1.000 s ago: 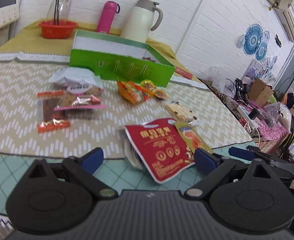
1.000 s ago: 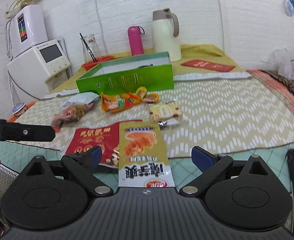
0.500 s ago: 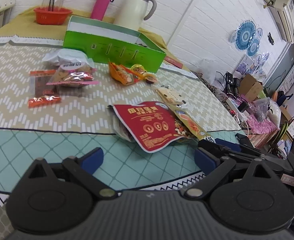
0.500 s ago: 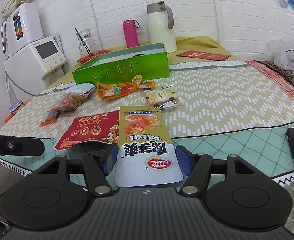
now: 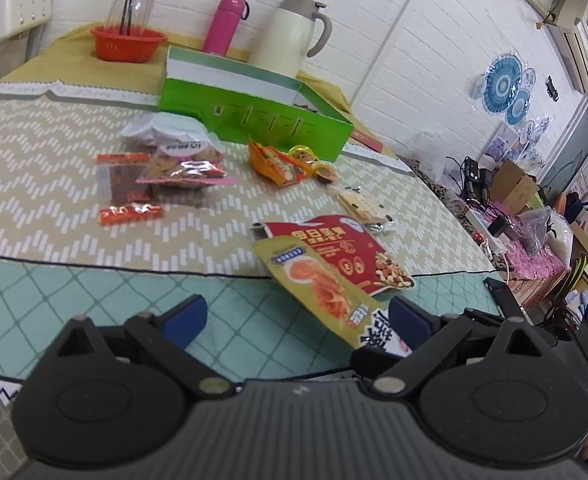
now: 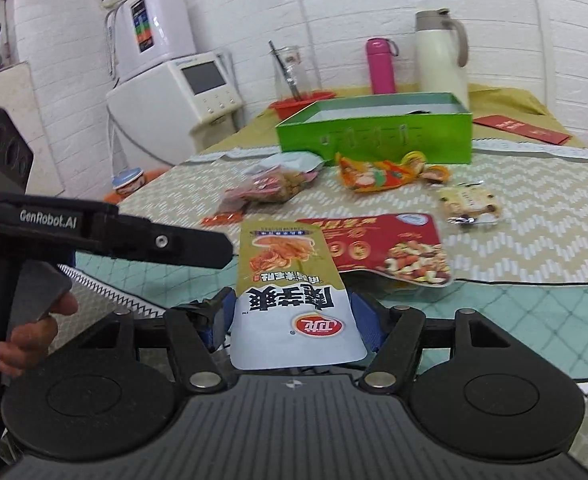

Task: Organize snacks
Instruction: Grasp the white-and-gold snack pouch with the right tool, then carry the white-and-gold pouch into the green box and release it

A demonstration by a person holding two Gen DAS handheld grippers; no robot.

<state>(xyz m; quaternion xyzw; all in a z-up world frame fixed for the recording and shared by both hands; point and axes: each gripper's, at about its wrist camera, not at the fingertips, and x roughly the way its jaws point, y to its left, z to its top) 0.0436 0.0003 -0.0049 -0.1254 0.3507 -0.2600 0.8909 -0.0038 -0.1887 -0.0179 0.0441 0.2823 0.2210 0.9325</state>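
Note:
My right gripper (image 6: 294, 320) is shut on the white end of a gold snack pouch (image 6: 286, 264), which is lifted off the table and sticks out forward. The same gold pouch (image 5: 326, 288) shows in the left wrist view, above a red nut packet (image 5: 334, 252). My left gripper (image 5: 294, 320) is open and holds nothing, low over the teal cloth near the table's front edge. Behind stands an open green box (image 5: 254, 116) (image 6: 374, 136). Loose snacks lie before it: an orange packet (image 5: 278, 160), a clear bag of sweets (image 5: 186, 160), a red-ended packet (image 5: 126, 188), a small pale packet (image 5: 366, 208).
A cream jug (image 5: 290, 32), a pink flask (image 5: 224, 20) and an orange basket (image 5: 128, 42) stand at the back by the brick wall. A white appliance (image 6: 174, 80) sits to the left. A hand (image 6: 26, 320) holds the left tool (image 6: 106, 236). Clutter fills the floor at right (image 5: 526, 208).
My right gripper closed on the gold pouch and lifted it off the red packet, toward the table's front. My left gripper drew back and stayed open.

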